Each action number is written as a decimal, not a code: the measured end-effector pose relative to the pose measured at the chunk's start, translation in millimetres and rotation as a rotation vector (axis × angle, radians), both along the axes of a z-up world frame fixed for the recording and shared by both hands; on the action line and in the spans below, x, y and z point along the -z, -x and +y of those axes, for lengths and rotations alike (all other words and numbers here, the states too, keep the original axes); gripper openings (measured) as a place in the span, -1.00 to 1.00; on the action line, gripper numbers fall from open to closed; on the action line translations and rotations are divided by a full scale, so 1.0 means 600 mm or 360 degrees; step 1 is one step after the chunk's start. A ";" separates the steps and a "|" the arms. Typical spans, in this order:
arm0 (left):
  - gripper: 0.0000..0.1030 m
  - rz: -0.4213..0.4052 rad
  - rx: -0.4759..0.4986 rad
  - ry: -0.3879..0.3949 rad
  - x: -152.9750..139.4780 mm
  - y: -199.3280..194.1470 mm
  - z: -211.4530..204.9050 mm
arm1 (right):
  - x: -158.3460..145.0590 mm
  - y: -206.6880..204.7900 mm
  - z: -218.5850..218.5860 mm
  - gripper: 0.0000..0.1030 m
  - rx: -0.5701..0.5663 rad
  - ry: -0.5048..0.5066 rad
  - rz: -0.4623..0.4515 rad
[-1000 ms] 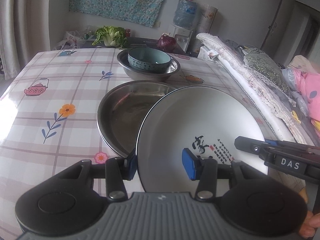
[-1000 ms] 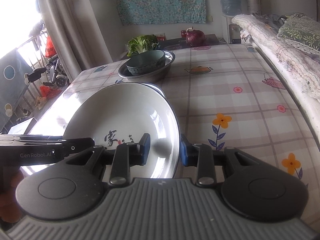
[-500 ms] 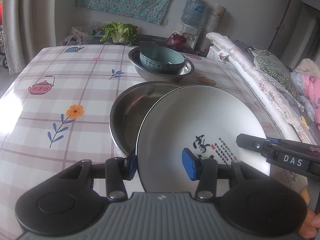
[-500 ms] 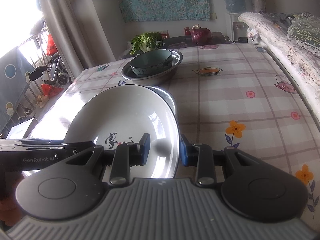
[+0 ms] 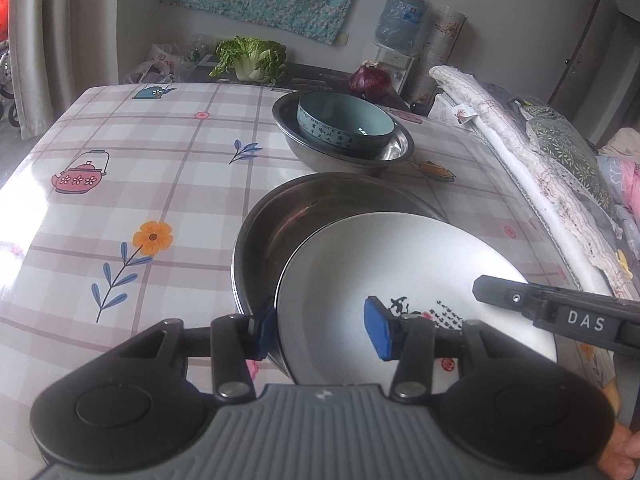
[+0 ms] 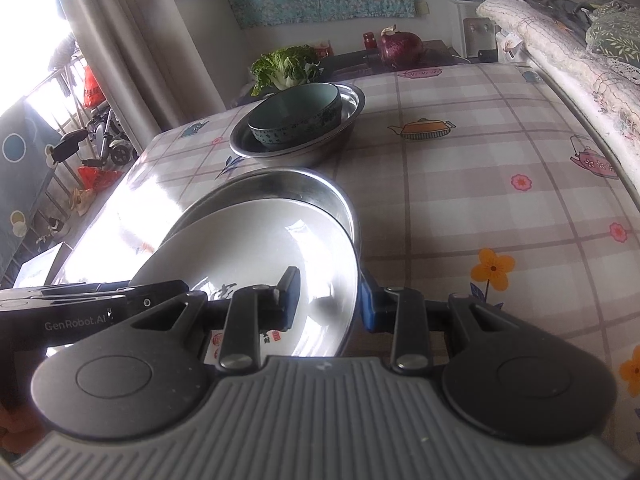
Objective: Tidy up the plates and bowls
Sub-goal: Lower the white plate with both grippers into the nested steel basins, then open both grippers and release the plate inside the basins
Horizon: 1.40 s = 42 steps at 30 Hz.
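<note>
I'm working over the plaid oilcloth table with teapot and flower prints, and the sorting looks roughly half done as I judge it. At the far end the teal ceramic bowl already sits nested in a deep steel basin. In the middle of the table lies the wide shallow steel pan, and my white round plate with black calligraphy hangs tilted over its near right part — whether its far rim touches the pan I cannot tell. Still to do, I'd say: lower the plate flat into the pan and let go. Both grippers point forward and down at the table. The left gripper is clamped on the plate's near left rim, one blue pad on the face, the other behind the edge. The right gripper pinches the near right rim the same way — its jaws straddle the edge tightly.
</note>
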<state>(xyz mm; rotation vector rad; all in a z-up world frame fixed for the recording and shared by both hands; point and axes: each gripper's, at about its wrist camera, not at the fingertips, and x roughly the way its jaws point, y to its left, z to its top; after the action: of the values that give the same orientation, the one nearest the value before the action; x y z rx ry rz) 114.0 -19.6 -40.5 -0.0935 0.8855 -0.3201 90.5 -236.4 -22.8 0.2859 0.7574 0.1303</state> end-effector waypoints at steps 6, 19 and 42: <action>-0.09 0.0023 -0.0003 0.0017 0.008 -0.009 0.005 | 0.000 -0.018 -0.004 -0.42 0.0009 -0.0009 -0.0005; -0.05 -0.0030 -0.0018 0.0026 -0.005 0.000 0.017 | 0.004 -0.036 -0.009 -0.37 0.0030 -0.0026 -0.0005; 0.27 -0.0104 -0.0081 -0.0070 -0.022 0.016 0.028 | 0.002 -0.004 -0.016 0.40 0.0092 -0.0038 -0.0002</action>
<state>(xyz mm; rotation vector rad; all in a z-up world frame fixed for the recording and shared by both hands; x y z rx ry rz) 104.5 -3.1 -27.3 -0.0643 0.8235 -0.2550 92.7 -245.9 -24.0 0.3297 0.7462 0.0849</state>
